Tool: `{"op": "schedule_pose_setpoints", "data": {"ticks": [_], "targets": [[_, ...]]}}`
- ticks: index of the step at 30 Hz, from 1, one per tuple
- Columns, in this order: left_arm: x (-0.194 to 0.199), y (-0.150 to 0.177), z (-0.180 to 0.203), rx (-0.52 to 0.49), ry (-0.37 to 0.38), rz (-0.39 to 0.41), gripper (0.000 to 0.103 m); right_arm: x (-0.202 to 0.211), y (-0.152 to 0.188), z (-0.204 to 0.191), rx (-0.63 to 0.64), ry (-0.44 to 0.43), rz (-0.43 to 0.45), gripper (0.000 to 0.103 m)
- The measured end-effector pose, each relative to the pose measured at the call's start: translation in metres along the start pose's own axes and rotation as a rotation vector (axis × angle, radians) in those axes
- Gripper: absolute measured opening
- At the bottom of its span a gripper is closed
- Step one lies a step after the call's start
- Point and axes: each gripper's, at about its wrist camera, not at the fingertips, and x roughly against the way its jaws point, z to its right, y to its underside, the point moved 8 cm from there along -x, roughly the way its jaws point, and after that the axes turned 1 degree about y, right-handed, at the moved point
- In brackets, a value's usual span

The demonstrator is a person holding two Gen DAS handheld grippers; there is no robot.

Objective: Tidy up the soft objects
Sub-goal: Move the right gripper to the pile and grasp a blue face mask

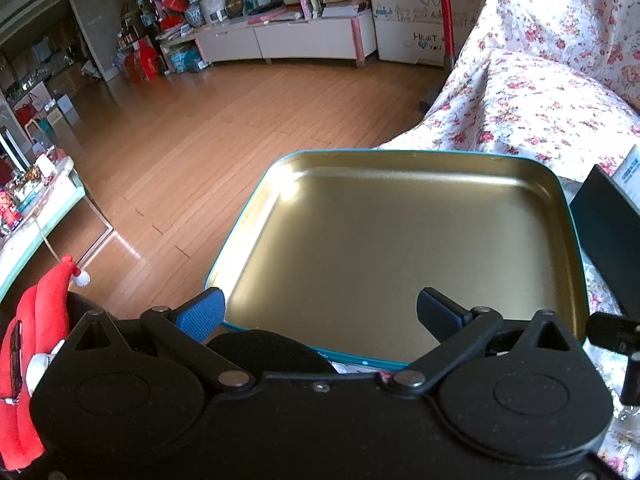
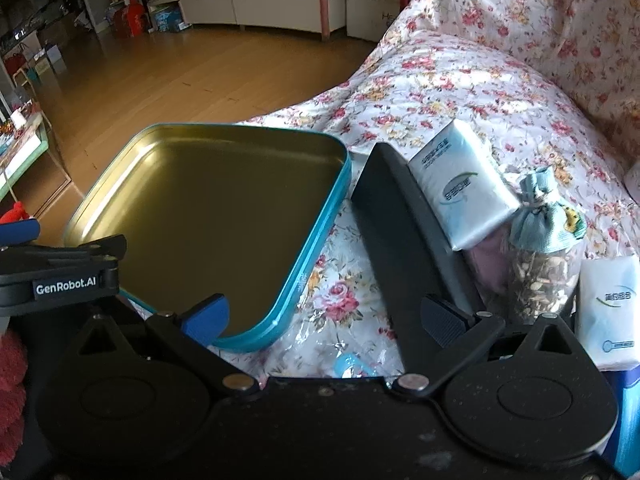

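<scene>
An empty gold tin tray with a teal rim [image 1: 568, 216] [image 2: 320, 232] lies on the floral-covered sofa [image 2: 460, 92]. My left gripper [image 1: 320, 312] is open over the tray's near edge, holding nothing. My right gripper [image 2: 324, 320] is open and empty, between the tray and a black bin [image 2: 404, 216]. In the bin lie a white tissue pack [image 2: 460, 188], a blue cloth sachet pouch [image 2: 540, 236] and a second tissue pack [image 2: 608, 312]. A red Santa-hat plush [image 1: 36, 352] sits at the far left of the left wrist view.
The sofa back [image 1: 568, 28] rises at the right. Wooden floor [image 1: 224, 120] lies beyond the sofa edge. A low white cabinet [image 1: 288, 40] with clutter stands far back. A small cluttered table [image 1: 36, 208] stands at the left.
</scene>
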Motion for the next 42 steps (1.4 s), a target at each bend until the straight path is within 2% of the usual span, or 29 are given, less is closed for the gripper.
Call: {"op": "schedule_pose_setpoints", "data": {"ticks": [7, 14, 24, 30, 33, 35, 38, 42], "targets": [[0.010, -0.002, -0.005, 0.020, 0.043, 0.056, 0.098, 0.035, 0.000, 0.008, -0.041, 0.044, 0.132, 0.102], [0.017, -0.003, -0.007, 0.028, 0.115, 0.075, 0.092, 0.070, 0.020, 0.036, -0.082, 0.225, 0.221, 0.102], [0.038, 0.000, 0.015, -0.050, 0.230, 0.093, 0.092, 0.146, 0.036, 0.102, -0.264, 0.356, 0.313, 0.099], [0.059, 0.003, 0.044, -0.099, 0.344, 0.078, 0.092, 0.168, 0.057, 0.169, -0.452, 0.383, 0.241, 0.099], [0.070, 0.003, 0.060, -0.124, 0.393, 0.070, 0.092, 0.169, 0.070, 0.202, -0.528, 0.416, 0.195, 0.100], [0.076, 0.004, 0.071, -0.143, 0.431, 0.057, 0.093, 0.171, 0.081, 0.220, -0.590, 0.408, 0.171, 0.101], [0.083, 0.008, 0.089, -0.195, 0.462, 0.038, 0.093, 0.168, 0.092, 0.239, -0.685, 0.362, 0.134, 0.101], [0.096, 0.019, 0.111, -0.274, 0.510, 0.038, 0.093, 0.164, 0.099, 0.258, -0.732, 0.376, 0.097, 0.102]]}}
